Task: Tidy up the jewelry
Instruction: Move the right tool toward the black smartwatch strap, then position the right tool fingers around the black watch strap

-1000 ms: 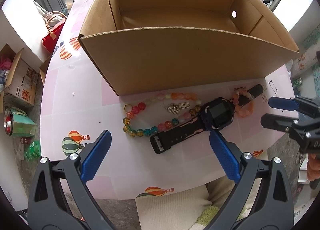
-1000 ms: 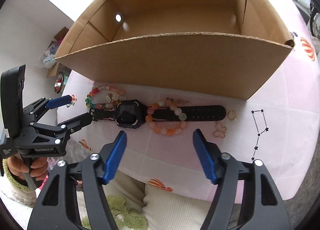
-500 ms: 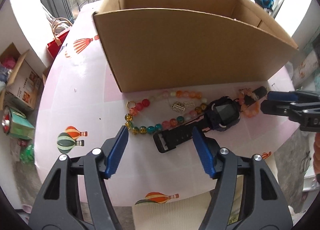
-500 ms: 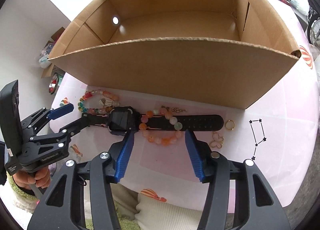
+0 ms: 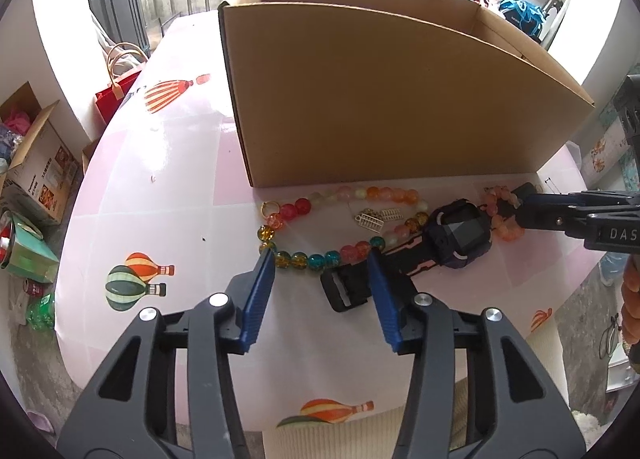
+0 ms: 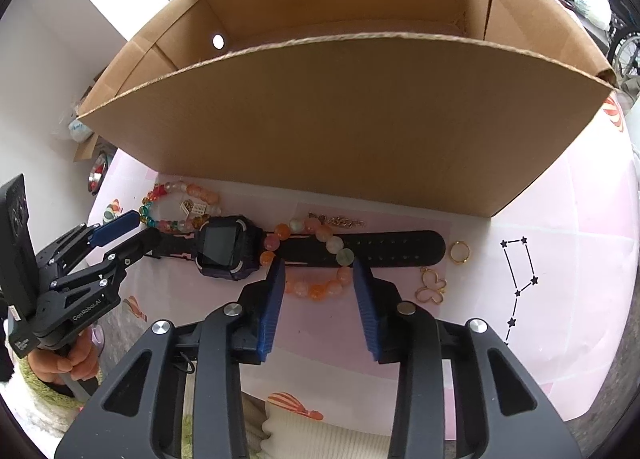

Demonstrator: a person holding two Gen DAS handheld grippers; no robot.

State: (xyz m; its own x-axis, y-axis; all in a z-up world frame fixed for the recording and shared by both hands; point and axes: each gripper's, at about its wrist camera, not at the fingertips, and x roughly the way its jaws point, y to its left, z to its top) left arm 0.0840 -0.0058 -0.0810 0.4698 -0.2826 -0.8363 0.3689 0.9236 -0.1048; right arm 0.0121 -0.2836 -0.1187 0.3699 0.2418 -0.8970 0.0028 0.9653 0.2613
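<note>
A black smartwatch (image 5: 460, 237) (image 6: 224, 249) lies flat in front of the cardboard box (image 5: 380, 99) (image 6: 340, 131). A multicoloured bead bracelet (image 5: 340, 195) (image 6: 172, 189) loops at its buckle end, and a peach bead bracelet (image 6: 316, 291) (image 5: 504, 227) circles its other strap. My left gripper (image 5: 320, 259) (image 6: 140, 231) is closing; its jaws straddle the lower beads and the strap's buckle end without pressing on them. My right gripper (image 6: 318, 267) (image 5: 528, 205) is closing too, with the peach bracelet's near side between its pads, untouched.
A gold ring (image 6: 460, 251), a butterfly charm (image 6: 432, 285) and a thin gold chain (image 6: 344, 222) lie by the strap's far end. A small gold charm (image 5: 370, 219) sits inside the multicoloured loop. The pink table's (image 5: 160, 187) near edge is just below both grippers.
Both pairs of jaws have narrowed a lot. The left gripper has come forward and down onto the beads and strap end. The right gripper has edged closer over the peach bracelet.
</note>
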